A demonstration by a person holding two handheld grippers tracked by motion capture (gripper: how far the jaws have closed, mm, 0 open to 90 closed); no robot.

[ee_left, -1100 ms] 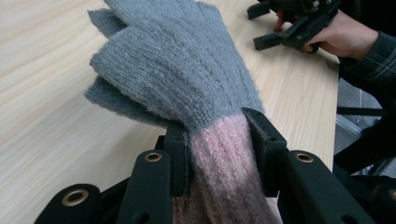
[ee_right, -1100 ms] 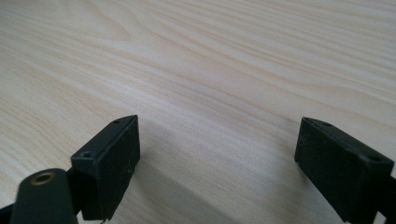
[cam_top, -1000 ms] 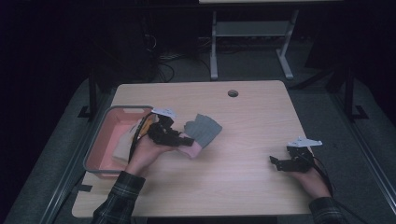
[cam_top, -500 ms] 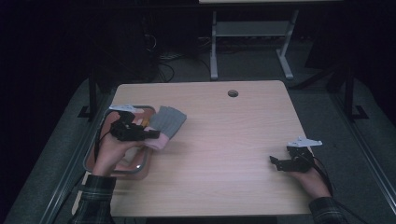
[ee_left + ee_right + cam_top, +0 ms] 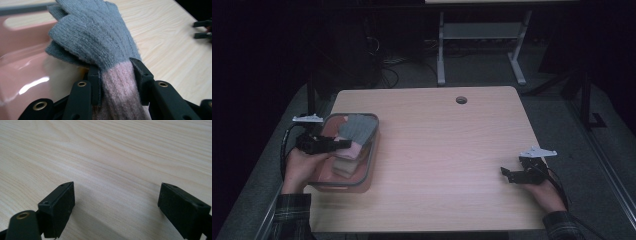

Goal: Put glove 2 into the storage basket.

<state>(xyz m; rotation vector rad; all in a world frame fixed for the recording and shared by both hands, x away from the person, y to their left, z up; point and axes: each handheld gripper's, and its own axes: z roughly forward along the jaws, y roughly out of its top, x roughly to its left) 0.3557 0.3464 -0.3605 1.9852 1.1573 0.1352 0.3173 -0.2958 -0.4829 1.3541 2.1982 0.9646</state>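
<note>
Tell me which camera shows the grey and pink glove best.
The left gripper view: the glove is close up, its pink cuff clamped between the left gripper's jaws. The high view shows it small, over the pink bin.

Your left gripper (image 5: pixel 343 144) sits over the bin (image 5: pixel 371 165) at the table's (image 5: pixel 437 150) left edge, with the glove (image 5: pixel 100 42) between its jaws. Your right gripper (image 5: pixel 505 173) rests well apart, near the table's right front corner.

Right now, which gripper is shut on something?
The left gripper, over the pink bin: its jaws clamp the pink cuff of the grey glove. The right gripper rests open on the table.
</note>
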